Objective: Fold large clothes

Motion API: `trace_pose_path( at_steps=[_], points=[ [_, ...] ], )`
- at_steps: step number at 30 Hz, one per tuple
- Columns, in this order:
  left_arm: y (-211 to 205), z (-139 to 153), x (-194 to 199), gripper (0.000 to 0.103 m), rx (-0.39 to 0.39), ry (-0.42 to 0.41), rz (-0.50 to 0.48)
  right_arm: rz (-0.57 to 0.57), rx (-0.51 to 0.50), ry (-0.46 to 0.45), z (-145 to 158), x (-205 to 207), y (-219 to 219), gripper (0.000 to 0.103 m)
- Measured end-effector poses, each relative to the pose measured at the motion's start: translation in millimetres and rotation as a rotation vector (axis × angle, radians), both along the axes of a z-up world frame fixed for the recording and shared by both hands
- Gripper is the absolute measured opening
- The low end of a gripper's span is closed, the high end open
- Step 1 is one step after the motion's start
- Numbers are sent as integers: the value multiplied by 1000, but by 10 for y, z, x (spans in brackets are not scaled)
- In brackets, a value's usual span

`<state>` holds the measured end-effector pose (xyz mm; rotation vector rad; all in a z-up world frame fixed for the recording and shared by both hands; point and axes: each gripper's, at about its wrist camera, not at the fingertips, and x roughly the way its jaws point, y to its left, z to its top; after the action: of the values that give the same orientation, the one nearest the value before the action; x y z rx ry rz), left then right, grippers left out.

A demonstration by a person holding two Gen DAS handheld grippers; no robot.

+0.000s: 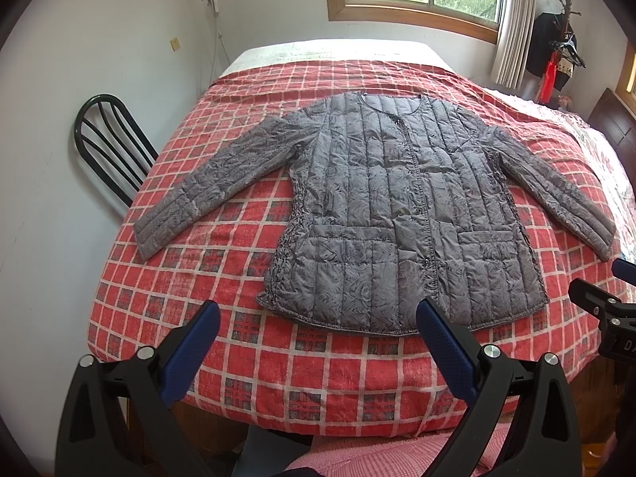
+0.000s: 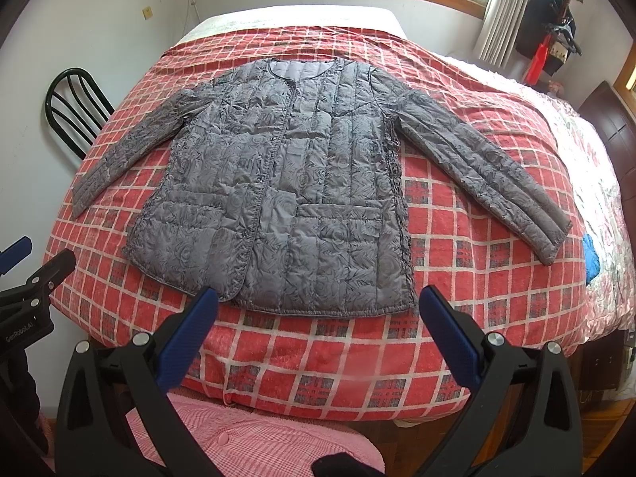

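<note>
Left wrist: tongs [image 1: 318, 310] spread above jacket [image 1: 397, 206]

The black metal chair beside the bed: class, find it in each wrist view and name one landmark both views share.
Left wrist view: black metal chair at the left edge, mid-height, beside the red checked blanket.
Right wrist view: chair at the left edge, slightly higher up.
Shared landmark: the grey quilted jacket spread flat on the blanket.
</note>
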<state>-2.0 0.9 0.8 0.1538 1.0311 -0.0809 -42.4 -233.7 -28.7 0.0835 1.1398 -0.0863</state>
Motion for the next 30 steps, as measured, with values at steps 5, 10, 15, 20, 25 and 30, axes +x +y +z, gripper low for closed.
trace_pose_path(
  at_steps=[5, 10, 15, 20, 25, 30],
  points=[
    [18, -49, 75, 99, 6, 9, 1, 4, 4, 3, -29, 95, 10, 100],
    [10, -171, 276, 99, 4, 42, 10, -26, 9, -10, -130, 183, -112, 100],
    [-87, -519, 607, 99, 55, 109, 7, -98, 42, 25, -464, 368, -425, 100],
    [-424, -835, 1091, 99, 97, 114, -59, -249, 104, 19, -754, 498, -1062, 100],
    [-901, -934, 1652, 99, 90, 38, -143, -419, 92, -32, -823, 530, -1877, 100],
    [-1494, -957, 2320, 99, -28, 10, -194, -588, 25, -52, -898, 499, -2823, 100]
  ],
)
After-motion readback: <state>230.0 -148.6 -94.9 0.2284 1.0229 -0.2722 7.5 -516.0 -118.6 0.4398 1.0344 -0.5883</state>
